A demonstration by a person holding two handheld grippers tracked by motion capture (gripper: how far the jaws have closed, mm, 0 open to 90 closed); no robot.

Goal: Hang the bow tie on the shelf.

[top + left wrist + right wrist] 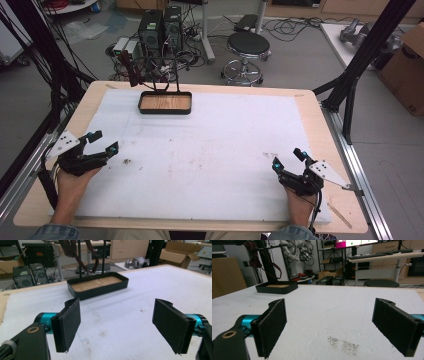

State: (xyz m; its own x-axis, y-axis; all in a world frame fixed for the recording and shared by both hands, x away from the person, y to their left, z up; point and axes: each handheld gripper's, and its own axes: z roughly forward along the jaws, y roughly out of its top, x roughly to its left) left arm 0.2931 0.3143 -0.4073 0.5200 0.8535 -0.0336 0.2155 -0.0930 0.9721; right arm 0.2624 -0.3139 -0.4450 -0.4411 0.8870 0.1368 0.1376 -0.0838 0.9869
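High view: a person sits at a wooden table covered by a white foam mat (210,150). The left gripper (102,141) rests near the mat's left edge, the right gripper (288,159) near its right edge; both have jaws spread wide and hold nothing. Well apart from both, at the far middle of the mat, stands a black stand with a shallow tray base (165,102) lined in wood, and a dark red strap (131,70) hangs from its frame.

Left gripper view: open jaws frame bare mat; the tray base (98,286) lies ahead, the strap (70,250) draped above it.

Right gripper view: jaws open, the stand (276,287) far off to the left.

The strap looks soft, light and limp; it is probably best pinched across its flat width, near the hanging end.
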